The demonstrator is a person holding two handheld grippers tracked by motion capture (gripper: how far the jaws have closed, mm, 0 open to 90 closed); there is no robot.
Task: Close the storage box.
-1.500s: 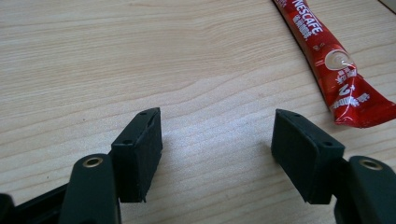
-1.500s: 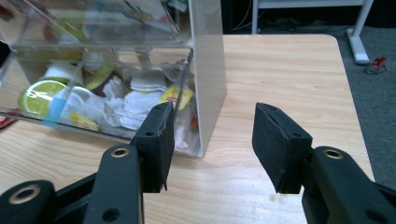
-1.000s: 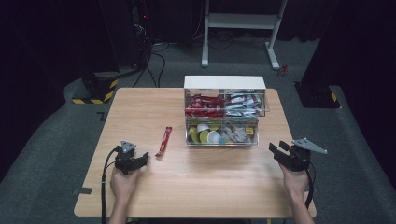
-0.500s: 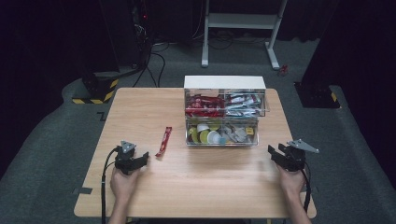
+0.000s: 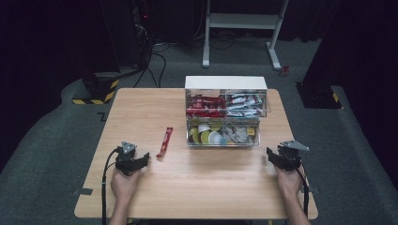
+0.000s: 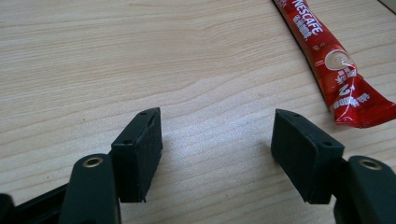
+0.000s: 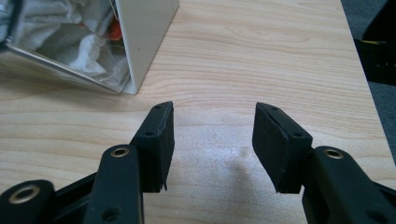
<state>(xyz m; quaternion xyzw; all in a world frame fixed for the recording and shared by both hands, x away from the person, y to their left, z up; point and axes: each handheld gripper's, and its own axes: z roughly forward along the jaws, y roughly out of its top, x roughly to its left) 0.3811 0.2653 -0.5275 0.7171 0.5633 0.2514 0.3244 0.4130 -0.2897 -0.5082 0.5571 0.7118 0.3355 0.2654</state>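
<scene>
left gripper (image 5: pixel 141 158): resting low over the wooden table (image 5: pixel 211 187) near its front left, jaws spread wide with bare wood between them in the left gripper view (image 6: pixel 217 158), holding nothing.
right gripper (image 5: pixel 272 154): near the table's right edge, just off the front right corner of the organizer, jaws spread apart and empty in the right gripper view (image 7: pixel 212 140).
red nescafe stick (image 5: pixel 164 141): flat on the table, left of the organizer and just beyond the left gripper; in the left gripper view (image 6: pixel 334 70) lying ahead and to the right of the jaws, apart from them.
clear organizer box (image 5: pixel 226 84): at the middle back of the table, red and silver sachets in the upper compartments, round capsules and small packets in the lower ones; one corner seen in the right gripper view (image 7: pixel 140 42).
hands: left hand (image 5: pixel 124 183) and right hand (image 5: pixel 288 180) each behind its gripper, coming in from the table's near edge.
</scene>
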